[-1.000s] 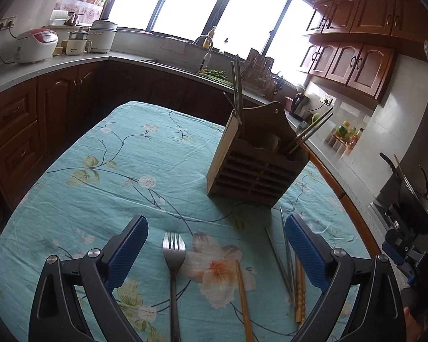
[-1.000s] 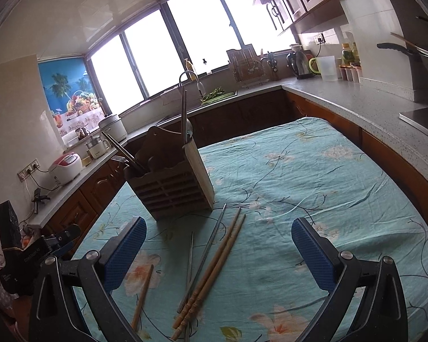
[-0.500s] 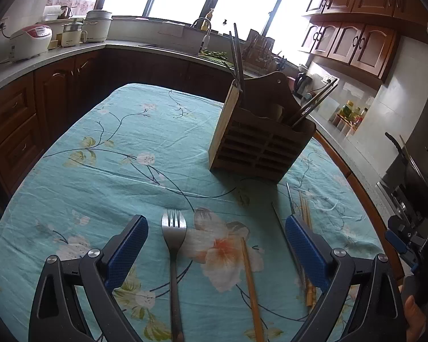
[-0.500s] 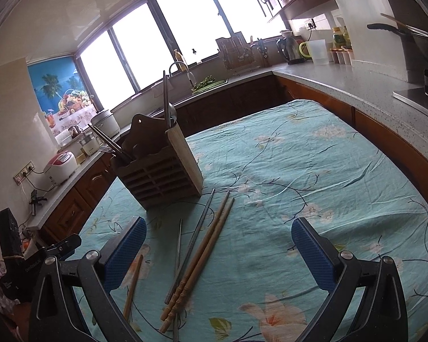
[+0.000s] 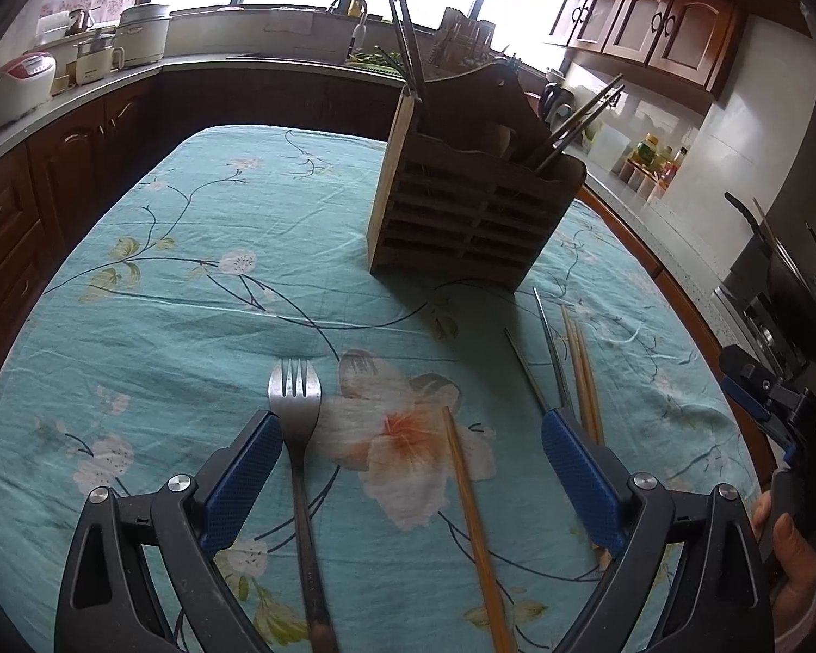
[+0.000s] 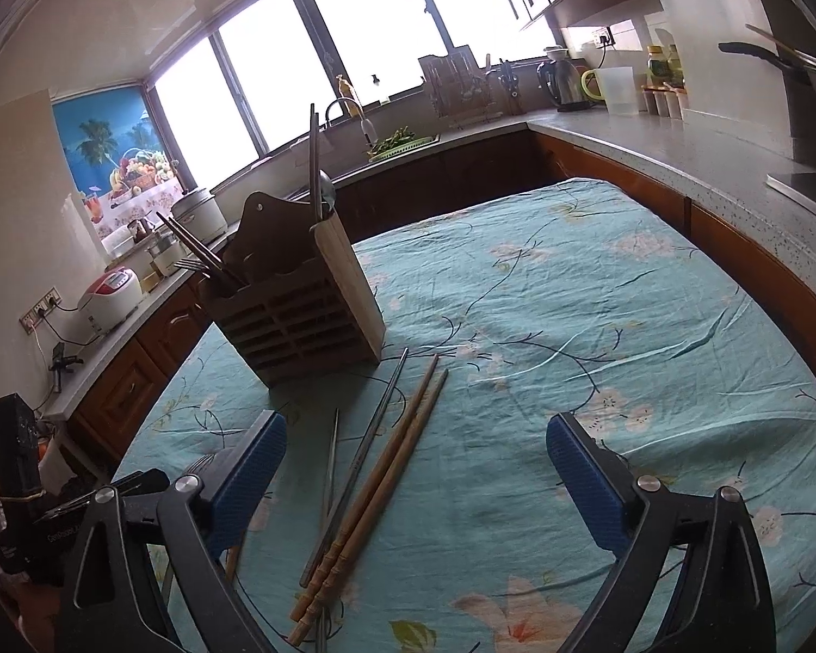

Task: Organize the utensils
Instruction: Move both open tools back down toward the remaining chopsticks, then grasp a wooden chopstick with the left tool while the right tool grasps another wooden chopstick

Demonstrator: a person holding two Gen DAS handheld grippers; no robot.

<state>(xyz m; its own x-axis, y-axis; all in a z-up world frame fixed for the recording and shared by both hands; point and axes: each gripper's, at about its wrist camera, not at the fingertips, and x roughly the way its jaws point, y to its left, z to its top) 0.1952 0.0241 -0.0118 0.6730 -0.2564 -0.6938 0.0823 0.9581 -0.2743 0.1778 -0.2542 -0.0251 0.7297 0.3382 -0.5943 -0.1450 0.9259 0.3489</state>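
A wooden utensil holder (image 5: 465,204) stands upright on the teal flowered tablecloth (image 5: 201,250), with chopsticks and utensils in it; it also shows in the right wrist view (image 6: 299,315). A metal fork (image 5: 298,435) lies between the fingers of my open left gripper (image 5: 410,468), close to the left finger. A single wooden chopstick (image 5: 470,511) lies there too. A wooden chopstick pair (image 6: 378,484) and metal chopsticks (image 6: 362,449) lie between the fingers of my open right gripper (image 6: 416,470), toward its left side.
Dark wood cabinets and a grey countertop (image 6: 696,158) ring the table. Rice cookers (image 5: 24,79) stand on the left counter, a kettle (image 6: 563,81) and jars at the far right, a wok (image 5: 794,294) on the stove. The other gripper's body (image 5: 789,413) shows at the right edge.
Both grippers have come lower and closer to the table. The fork and loose chopsticks now sit between the fingers. Both jaws stay wide open.
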